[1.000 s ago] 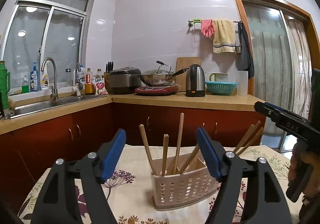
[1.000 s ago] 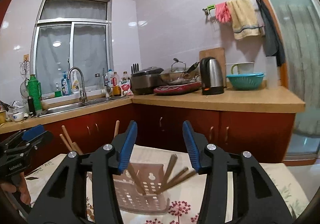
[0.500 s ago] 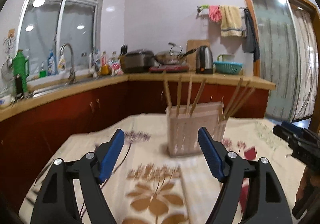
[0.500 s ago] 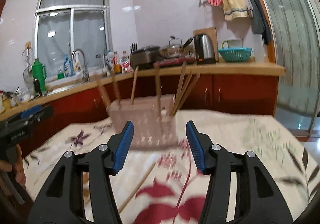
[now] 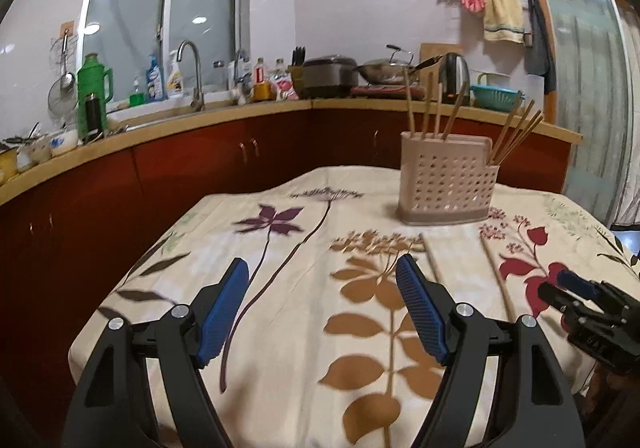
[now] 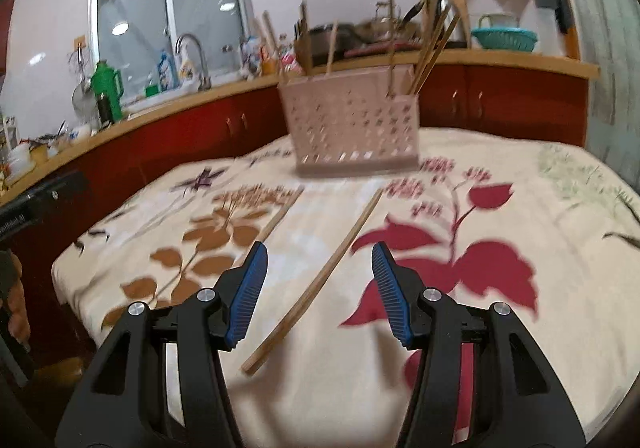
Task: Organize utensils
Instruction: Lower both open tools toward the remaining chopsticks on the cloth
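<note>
Hovering above the floral tablecloth (image 5: 280, 288), my left gripper (image 5: 322, 280) stands wide open and empty. My right gripper (image 6: 319, 262), jaws partly apart after just opening slightly, holds nothing; one loose chopstick (image 6: 320, 280) lies on the table between them. Farther back stands the perforated utensil holder (image 6: 352, 132), with chopsticks upright inside.

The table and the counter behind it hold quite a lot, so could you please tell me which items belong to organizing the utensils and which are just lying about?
Part of the job:
- nearer loose chopstick
- farther loose chopstick
- perforated utensil holder, chopsticks already standing in it
- left gripper and right gripper, both open and empty

Just lying about:
- kettle
- wok
- rice cooker
- green thermos
- teal basket
</note>
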